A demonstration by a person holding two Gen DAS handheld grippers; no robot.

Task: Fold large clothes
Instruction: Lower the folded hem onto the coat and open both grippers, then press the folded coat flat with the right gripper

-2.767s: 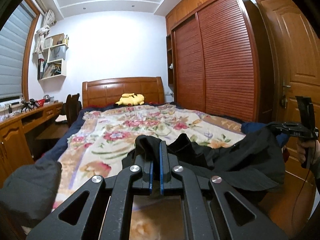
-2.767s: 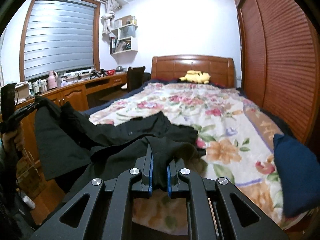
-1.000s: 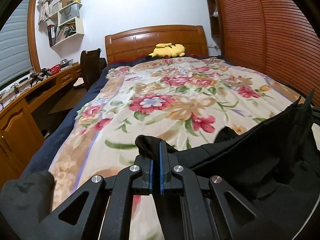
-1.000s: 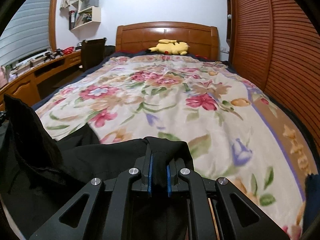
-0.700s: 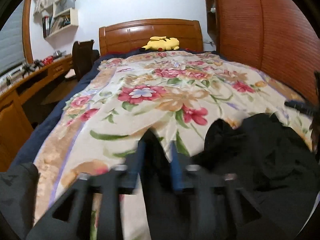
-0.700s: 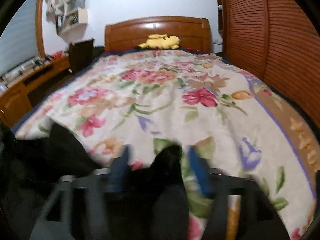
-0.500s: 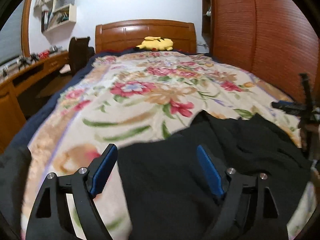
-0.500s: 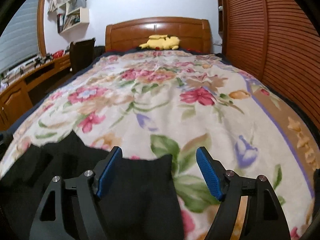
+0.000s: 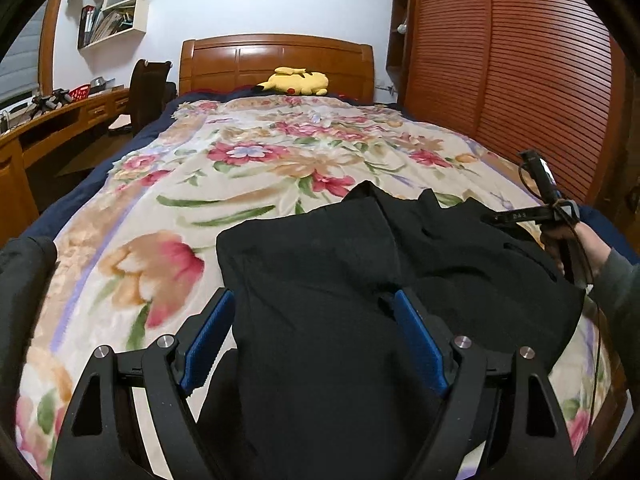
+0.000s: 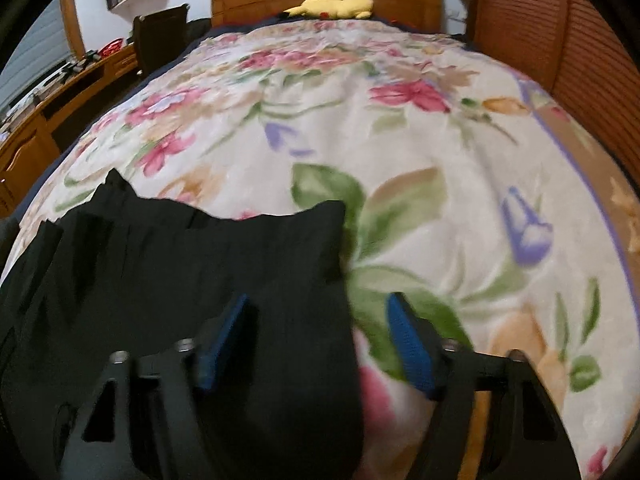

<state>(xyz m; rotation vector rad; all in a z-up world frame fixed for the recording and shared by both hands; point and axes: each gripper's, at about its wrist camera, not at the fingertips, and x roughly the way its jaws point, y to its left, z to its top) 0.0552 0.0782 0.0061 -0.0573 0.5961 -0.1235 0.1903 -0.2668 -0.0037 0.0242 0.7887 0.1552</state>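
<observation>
So both grippers are spread wide right now, neither one pinching anything. The left gripper (image 9: 314,340) has its blue pads (image 9: 208,338) well apart with the black garment (image 9: 320,280) lying loose between and under them. The garment sits at the foot end of the bed, spread over the floral blanket (image 9: 248,168), filling roughly 4 to 7 o'clock in the left wrist view, with a bunched, rumpled part out toward 3 o'clock. Over there you can also see the right hand (image 9: 568,240) wrapped around its gripper handle, just past the garment's right edge. From the right wrist view, the right gripper (image 10: 320,340) also has its jaws apart; the garment (image 10: 180,272) covers 6 to 9 o'clock, and its right edge runs down between the two fingers, so the left pad is over black cloth and the right pad (image 10: 408,344) is over bare blanket (image 10: 440,140). That view is a bit blurry. A yellow plush toy (image 9: 298,80) lies up by the wooden headboard (image 9: 276,60) at 12 o'clock, a wooden desk (image 9: 36,132) runs along 9 to 10 o'clock, and the slatted wardrobe (image 9: 512,60) fills 1 to 3 o'clock.
</observation>
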